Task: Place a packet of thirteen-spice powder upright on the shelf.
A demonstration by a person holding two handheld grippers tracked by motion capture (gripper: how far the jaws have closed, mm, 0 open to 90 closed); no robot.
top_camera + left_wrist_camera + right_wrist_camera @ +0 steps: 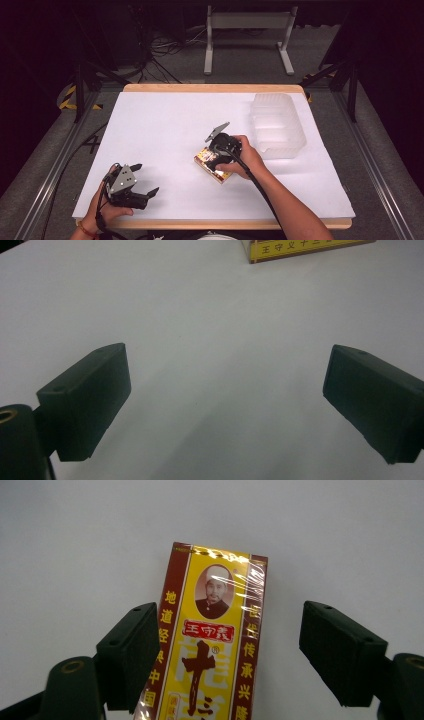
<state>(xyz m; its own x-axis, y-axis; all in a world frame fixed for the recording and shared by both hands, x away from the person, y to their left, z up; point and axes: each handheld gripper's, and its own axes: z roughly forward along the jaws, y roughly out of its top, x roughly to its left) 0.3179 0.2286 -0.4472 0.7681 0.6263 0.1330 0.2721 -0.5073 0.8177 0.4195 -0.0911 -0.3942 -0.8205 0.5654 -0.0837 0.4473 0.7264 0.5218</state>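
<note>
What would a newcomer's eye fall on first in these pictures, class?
Probably the yellow and maroon box, bright against the white table cover near the middle, lying between the open jaws of the right gripper, whose pads stand on either side of it. Next, the clear plastic tub at the far right. The left gripper rests open at the near left corner.

claws (145, 179): black, grey plate | cable black | wrist band (86, 231): red

Yellow-and-maroon cellophane-wrapped box (210, 635) lies flat on the white table (165, 130)
</note>
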